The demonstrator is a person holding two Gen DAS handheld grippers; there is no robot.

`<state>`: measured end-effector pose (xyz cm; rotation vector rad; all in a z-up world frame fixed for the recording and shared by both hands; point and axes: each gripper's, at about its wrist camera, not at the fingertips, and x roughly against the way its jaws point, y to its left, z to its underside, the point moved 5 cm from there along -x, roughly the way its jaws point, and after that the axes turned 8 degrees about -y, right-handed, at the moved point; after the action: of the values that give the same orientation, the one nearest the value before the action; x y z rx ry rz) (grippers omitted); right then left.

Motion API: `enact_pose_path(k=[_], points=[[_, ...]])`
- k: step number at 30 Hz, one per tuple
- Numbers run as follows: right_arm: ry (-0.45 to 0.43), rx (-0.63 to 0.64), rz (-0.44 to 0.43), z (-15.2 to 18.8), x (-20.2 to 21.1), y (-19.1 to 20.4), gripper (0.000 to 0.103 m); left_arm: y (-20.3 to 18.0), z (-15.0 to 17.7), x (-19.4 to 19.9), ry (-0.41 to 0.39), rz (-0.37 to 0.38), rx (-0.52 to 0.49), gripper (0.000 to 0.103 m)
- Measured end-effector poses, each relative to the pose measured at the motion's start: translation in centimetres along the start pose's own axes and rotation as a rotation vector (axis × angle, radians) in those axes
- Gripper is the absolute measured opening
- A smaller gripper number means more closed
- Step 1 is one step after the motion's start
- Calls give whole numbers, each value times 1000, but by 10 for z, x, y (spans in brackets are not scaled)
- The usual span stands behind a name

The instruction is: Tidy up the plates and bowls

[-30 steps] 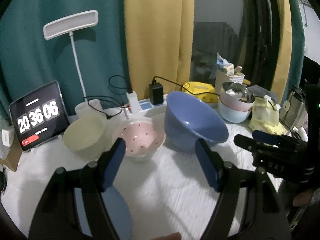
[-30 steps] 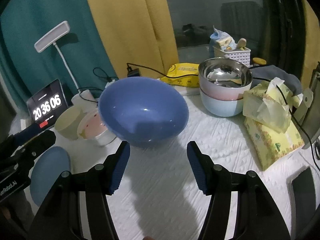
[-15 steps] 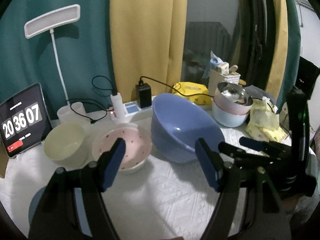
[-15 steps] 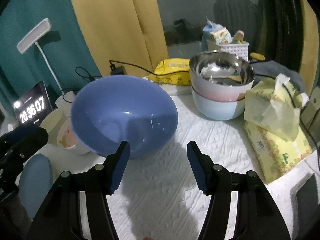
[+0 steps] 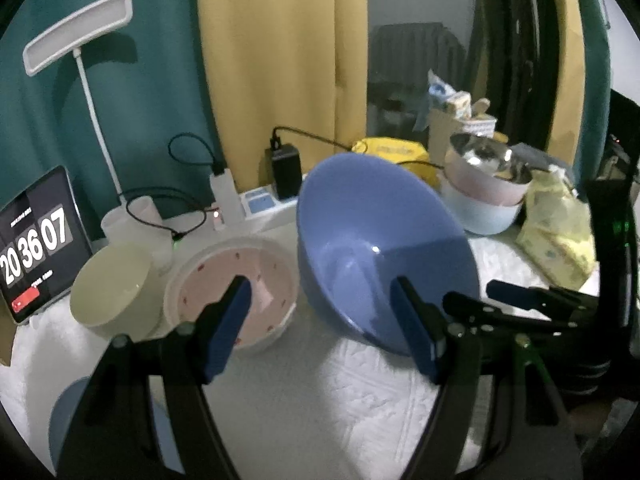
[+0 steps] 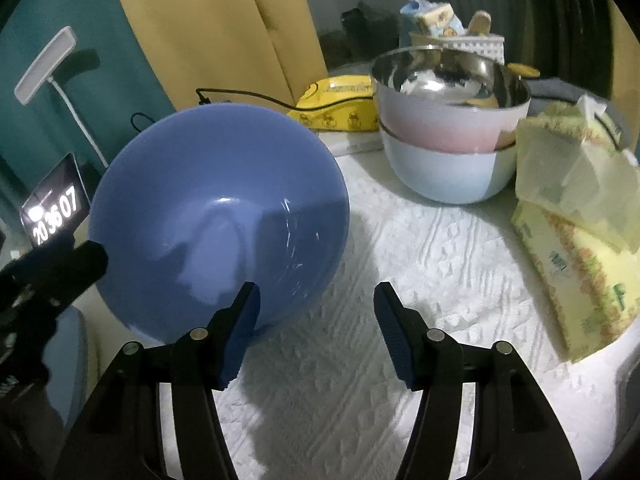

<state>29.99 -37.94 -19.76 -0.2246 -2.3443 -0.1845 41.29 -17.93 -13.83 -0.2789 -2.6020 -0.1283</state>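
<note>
My left gripper (image 5: 320, 320) hangs over the white-clothed desk (image 5: 320, 400), jaws apart and holding nothing, with the large blue bowl (image 5: 380, 248) just beyond its right finger and the pink speckled bowl (image 5: 236, 276) behind its left finger. A cream bowl (image 5: 112, 288) sits beside the pink one, toward the desk's left edge, where a tablet clock (image 5: 38, 240) leans. A blue plate (image 5: 64, 420) lies at the near left corner.

My right gripper (image 6: 316, 320) tilts steeply down at the cloth, jaws also spread and empty; its left finger overlaps the blue bowl's near rim, though I cannot tell whether they touch. The bowl is tipped, its opening facing me. A steel bowl nested in stacked pink and pale blue bowls (image 6: 448, 136) stands near the back right, with tissue packs (image 6: 580, 216) along the right edge. Bare cloth lies open in front of both grippers.
</note>
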Motion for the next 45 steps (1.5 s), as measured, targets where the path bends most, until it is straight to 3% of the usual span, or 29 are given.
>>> enact_pose_path(k=[3, 5, 6, 8, 11, 21, 45], points=[[10, -19, -8, 4, -4, -1, 51, -1, 4, -6, 10, 3, -2, 70], [17, -26, -8, 4, -5, -2, 44, -3, 5, -10, 21, 2, -7, 54], [19, -27, -10, 5, -6, -2, 37, -3, 7, -11, 27, 6, -5, 52], [24, -36, -17, 5, -7, -3, 25, -4, 9, -13, 37, 15, -7, 38], [11, -30, -23, 4, -5, 0, 21, -6, 10, -13, 37, 30, -17, 28], [-42, -1, -1, -2, 17, 7, 18, -3, 11, -3, 37, 34, -2, 26], [-107, 31, 0, 15, 93, 28, 18, 0, 24, 72, -11, 59, 17, 26]])
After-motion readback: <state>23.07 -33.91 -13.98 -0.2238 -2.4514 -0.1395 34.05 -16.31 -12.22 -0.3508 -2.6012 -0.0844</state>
